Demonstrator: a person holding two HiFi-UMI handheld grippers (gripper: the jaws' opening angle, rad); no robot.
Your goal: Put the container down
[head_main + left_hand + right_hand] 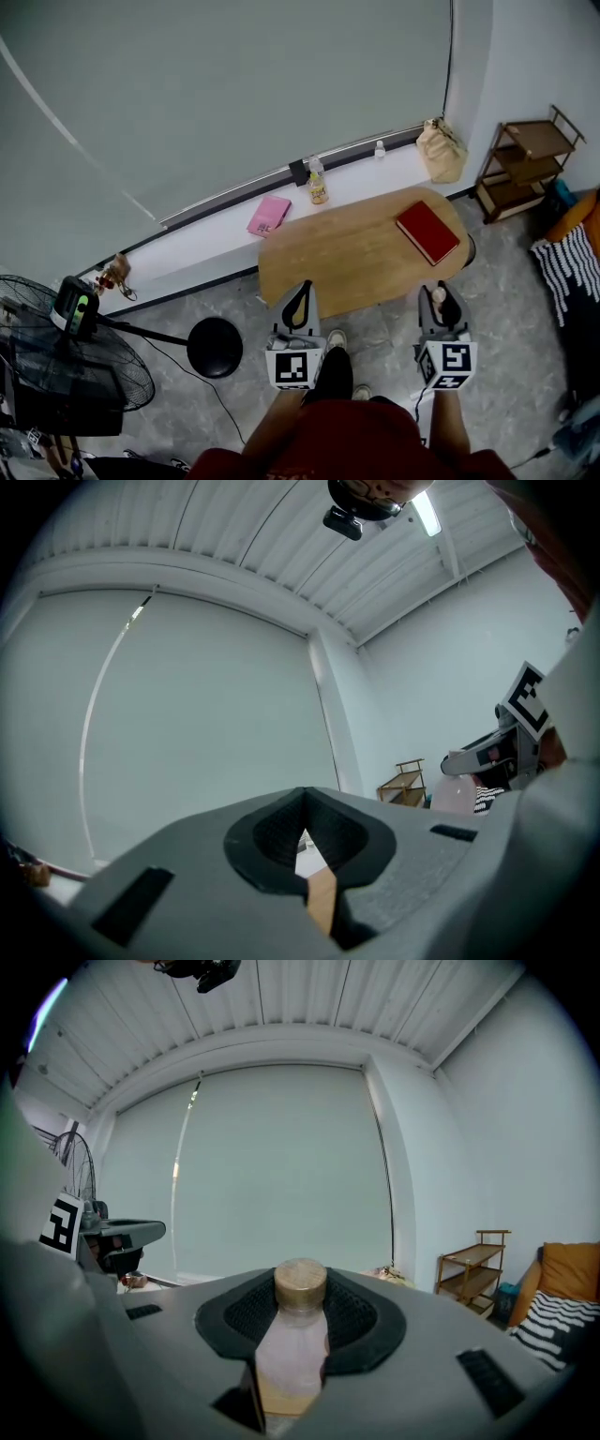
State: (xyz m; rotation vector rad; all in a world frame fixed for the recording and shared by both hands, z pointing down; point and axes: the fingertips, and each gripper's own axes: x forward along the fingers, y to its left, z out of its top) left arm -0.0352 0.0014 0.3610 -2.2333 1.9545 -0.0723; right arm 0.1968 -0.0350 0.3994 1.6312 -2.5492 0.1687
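Container [292, 1344] clamped in right gripper [442, 305] jaws, in air short of counter [347, 258]; set-down not yet done. Left gripper [298, 307] jaws together, empty.

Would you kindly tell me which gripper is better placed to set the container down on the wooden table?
The right. The right gripper is closed on the container, and the wooden table lies just ahead of it. The left gripper has its jaws together on nothing.

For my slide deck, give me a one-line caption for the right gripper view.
Right gripper clamped on a frosted, tan-lidded container, with a roller blind and wooden shelf behind.
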